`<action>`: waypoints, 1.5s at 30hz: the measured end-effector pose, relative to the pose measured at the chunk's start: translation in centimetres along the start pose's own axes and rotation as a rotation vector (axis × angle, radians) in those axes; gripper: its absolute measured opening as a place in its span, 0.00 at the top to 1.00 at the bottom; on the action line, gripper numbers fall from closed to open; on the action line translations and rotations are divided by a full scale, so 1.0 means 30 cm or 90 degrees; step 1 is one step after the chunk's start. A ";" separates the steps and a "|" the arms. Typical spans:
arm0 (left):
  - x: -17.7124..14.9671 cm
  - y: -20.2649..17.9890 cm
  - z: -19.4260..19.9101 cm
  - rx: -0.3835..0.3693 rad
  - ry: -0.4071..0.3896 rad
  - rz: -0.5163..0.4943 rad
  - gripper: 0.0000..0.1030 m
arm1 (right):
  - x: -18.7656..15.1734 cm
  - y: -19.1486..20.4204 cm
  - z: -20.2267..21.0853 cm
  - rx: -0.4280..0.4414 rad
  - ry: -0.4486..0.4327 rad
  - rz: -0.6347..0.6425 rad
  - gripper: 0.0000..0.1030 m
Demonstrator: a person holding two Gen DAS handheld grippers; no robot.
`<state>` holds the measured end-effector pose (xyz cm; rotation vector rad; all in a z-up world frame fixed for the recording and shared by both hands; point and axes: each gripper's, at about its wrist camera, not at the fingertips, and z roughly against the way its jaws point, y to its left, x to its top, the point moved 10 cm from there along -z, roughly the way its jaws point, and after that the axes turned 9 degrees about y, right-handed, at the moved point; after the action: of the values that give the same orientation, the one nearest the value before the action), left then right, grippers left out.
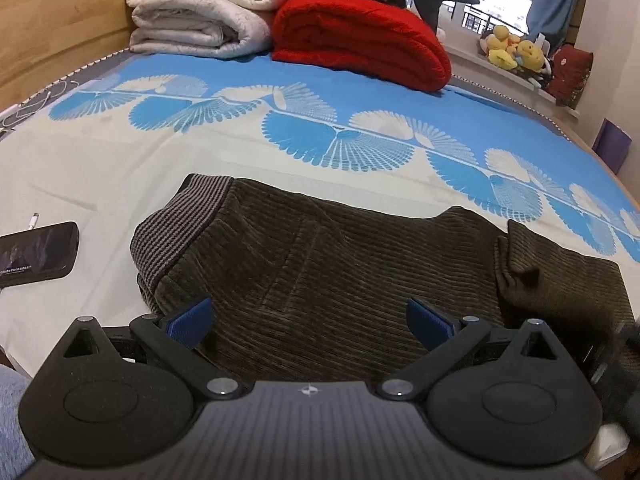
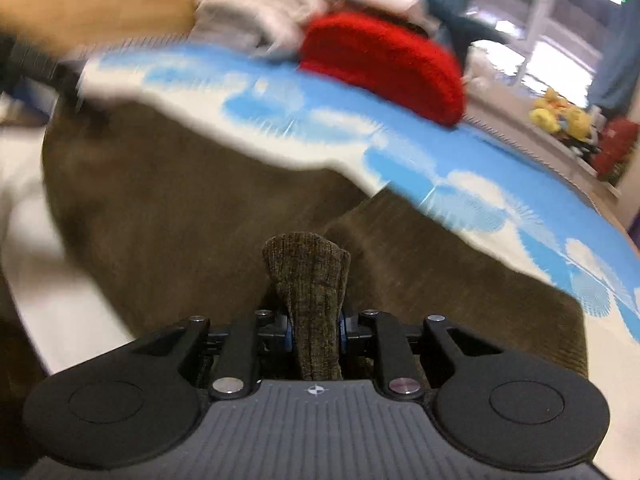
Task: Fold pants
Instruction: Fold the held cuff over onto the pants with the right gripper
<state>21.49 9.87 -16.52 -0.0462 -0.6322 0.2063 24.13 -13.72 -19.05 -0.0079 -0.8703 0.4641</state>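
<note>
A blue-and-white bed sheet (image 1: 120, 152) carries the pants (image 1: 320, 264), blankets (image 1: 360, 40) behind; left gripper (image 1: 308, 320) gapes empty, right gripper (image 2: 316, 332) pinches pants fabric.

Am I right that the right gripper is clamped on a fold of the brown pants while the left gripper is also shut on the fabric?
Not quite: the left gripper is open, its blue pads apart above the pants, as the left wrist view shows. The right gripper is indeed clamped on a fold of fabric.

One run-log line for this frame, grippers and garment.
left gripper: open over dark olive corduroy pants | right gripper: shut on pants fold | blue-and-white patterned bedsheet underneath
</note>
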 end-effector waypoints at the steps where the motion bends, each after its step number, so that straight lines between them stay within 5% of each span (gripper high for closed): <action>1: -0.004 -0.007 0.004 0.000 0.001 0.000 0.00 | 0.035 -0.027 0.033 -0.015 -0.037 -0.016 0.81; 4: -0.016 -0.022 0.012 0.000 0.003 -0.007 0.00 | 0.079 -0.035 0.064 -0.013 -0.062 -0.007 0.81; 8: -0.027 -0.052 0.027 -0.008 -0.001 -0.021 0.00 | -0.097 0.087 -0.030 0.035 0.081 0.096 0.79; 10: -0.031 -0.075 0.029 -0.019 0.000 -0.024 0.00 | -0.157 0.122 -0.031 0.035 0.091 0.128 0.71; 11: -0.032 -0.090 0.028 -0.026 0.001 -0.027 0.00 | -0.156 0.127 0.001 0.049 0.074 0.127 0.58; 13: -0.034 -0.123 0.021 -0.037 0.003 -0.033 0.00 | -0.147 0.127 0.068 0.144 0.062 0.063 0.41; 15: -0.038 -0.165 0.010 -0.047 0.008 -0.042 0.00 | -0.159 0.121 0.123 0.219 0.067 0.012 0.39; 19: -0.044 -0.260 0.000 -0.070 0.012 -0.061 0.00 | -0.205 0.108 0.115 0.259 0.118 -0.035 0.52; 23: -0.056 -0.303 -0.001 -0.076 0.008 -0.071 0.00 | -0.095 0.006 0.165 0.248 0.020 -0.134 0.56; 26: -0.074 -0.304 -0.012 -0.075 0.021 -0.071 0.00 | -0.096 -0.063 0.139 0.211 0.028 -0.174 0.56; 31: -0.075 -0.304 -0.011 -0.074 0.022 -0.073 0.00 | -0.173 -0.003 0.074 0.230 0.114 -0.112 0.59; 33: -0.074 -0.309 -0.013 -0.076 0.022 -0.073 0.00 | -0.172 0.013 0.087 0.226 0.101 -0.097 0.83; 38: -0.090 -0.331 -0.021 -0.088 0.031 -0.077 0.00 | -0.108 0.005 0.157 0.211 0.050 -0.083 0.96; 40: -0.100 -0.341 -0.029 -0.093 0.036 -0.075 0.00 | -0.093 0.010 0.211 0.226 0.021 -0.072 0.96; 43: -0.116 -0.371 -0.056 -0.099 0.053 -0.073 0.00 | -0.180 0.045 0.137 0.212 0.097 -0.041 0.96; 45: -0.121 -0.403 -0.069 -0.111 0.055 -0.074 0.00 | -0.196 0.073 0.122 0.191 0.083 0.004 0.96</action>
<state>21.99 -2.66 -19.02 -0.1852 -0.5633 0.0359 17.34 -14.74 -21.42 0.2316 -0.6668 0.5900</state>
